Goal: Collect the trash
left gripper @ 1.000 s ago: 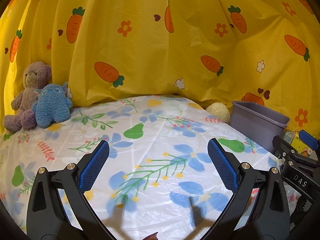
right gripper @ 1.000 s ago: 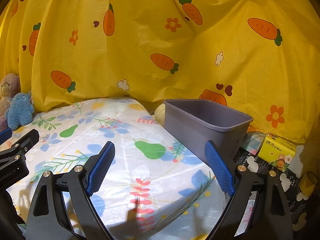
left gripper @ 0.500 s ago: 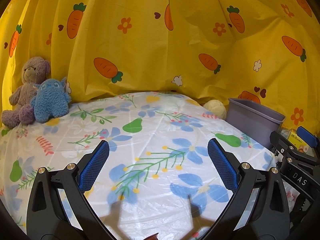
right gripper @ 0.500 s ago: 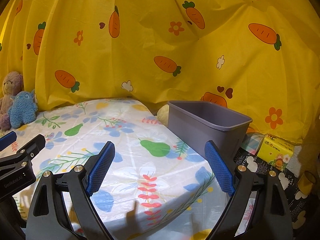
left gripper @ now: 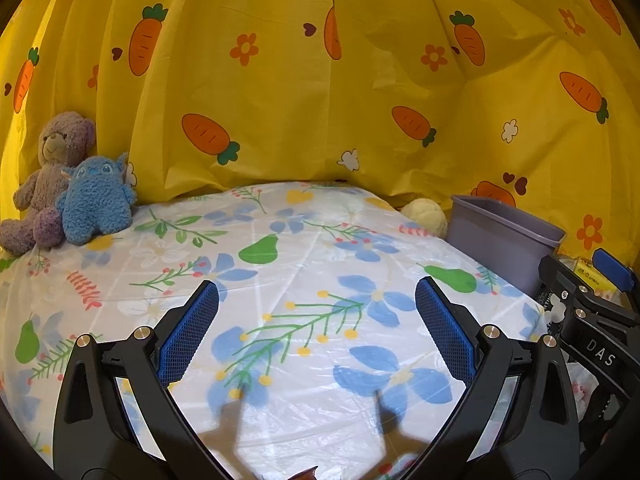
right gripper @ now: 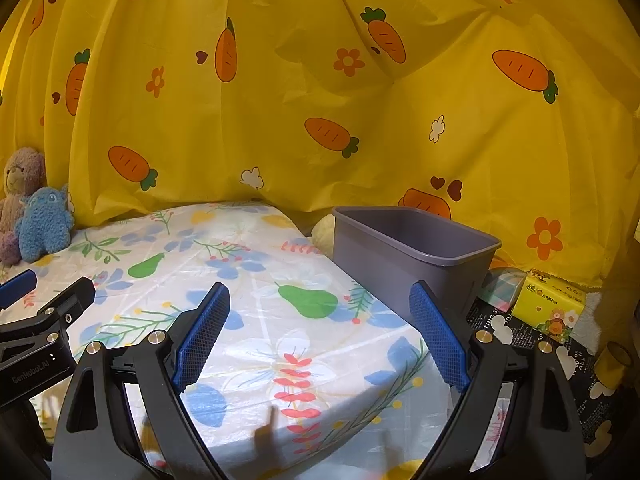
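I hold both grippers low over a tabletop (left gripper: pixel 304 248) w/ a glossy floral plastic cover, pointed toward a yellow carrot-print curtain (left gripper: pixel 320 100). My left gripper (left gripper: pixel 316 312) has its jaws spread wide, nothing between them, only bare cover under the gap. My right gripper (right gripper: pixel 320 316) is the same: jaws spread, empty. Probably held apart so either can close on whatever needs picking up.

Landmark: the grey-purple plastic bin (right gripper: pixel 412 256), rectangular, open-topped, smooth walls, thin rolled rim. It stands off the right edge of the tabletop, touching or just beside it, against the curtain. Likely set there so trash can drop straight in. From my right cam I see only the far inner wall near the rim; the bottom is hidden, so I can't tell if anything is inside.

No loose trash shows on the cover left of the bin. That fits either trash already in the bin, or trash lying out of view.

Behind the bin's left corner: a pale yellow round lump (left gripper: pixel 424 216), maybe plush. Right of the bin: a yellow tissue pack (right gripper: pixel 552 308) on a dark printed sheet. Far left of the bin, at the curtain: a mauve teddy bear (left gripper: pixel 48 172) and a blue fuzzy toy (left gripper: pixel 96 200), touching.
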A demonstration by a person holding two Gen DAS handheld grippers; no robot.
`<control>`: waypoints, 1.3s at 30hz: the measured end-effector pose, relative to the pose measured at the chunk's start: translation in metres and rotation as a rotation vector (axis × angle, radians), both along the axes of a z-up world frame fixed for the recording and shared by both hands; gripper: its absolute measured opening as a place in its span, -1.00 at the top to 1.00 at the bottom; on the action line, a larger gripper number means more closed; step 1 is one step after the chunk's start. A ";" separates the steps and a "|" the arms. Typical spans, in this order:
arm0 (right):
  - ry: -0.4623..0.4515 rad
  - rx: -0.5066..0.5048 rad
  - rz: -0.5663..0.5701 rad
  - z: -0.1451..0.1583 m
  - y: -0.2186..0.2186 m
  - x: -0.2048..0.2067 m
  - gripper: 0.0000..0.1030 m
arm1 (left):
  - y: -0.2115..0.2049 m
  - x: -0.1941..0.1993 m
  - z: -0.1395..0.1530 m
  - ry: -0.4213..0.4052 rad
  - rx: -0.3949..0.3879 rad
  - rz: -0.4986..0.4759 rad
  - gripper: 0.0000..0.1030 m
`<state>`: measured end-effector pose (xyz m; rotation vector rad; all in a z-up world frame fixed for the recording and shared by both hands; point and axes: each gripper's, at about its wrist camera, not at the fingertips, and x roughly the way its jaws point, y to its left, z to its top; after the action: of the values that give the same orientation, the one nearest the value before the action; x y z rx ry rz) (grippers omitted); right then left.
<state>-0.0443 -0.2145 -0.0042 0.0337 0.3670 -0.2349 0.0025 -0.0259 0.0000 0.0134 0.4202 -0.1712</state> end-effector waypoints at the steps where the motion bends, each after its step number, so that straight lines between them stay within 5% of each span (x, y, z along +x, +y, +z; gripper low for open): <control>1: 0.000 0.001 0.001 0.000 -0.001 0.000 -0.71 | 0.000 0.000 0.000 0.001 0.000 0.001 -0.89; 39: -0.006 0.004 -0.011 0.000 -0.002 0.002 -0.71 | -0.006 0.002 -0.001 0.000 -0.008 0.002 -0.89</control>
<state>-0.0420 -0.2169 -0.0042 0.0404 0.3616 -0.2444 0.0047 -0.0315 -0.0007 0.0052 0.4192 -0.1705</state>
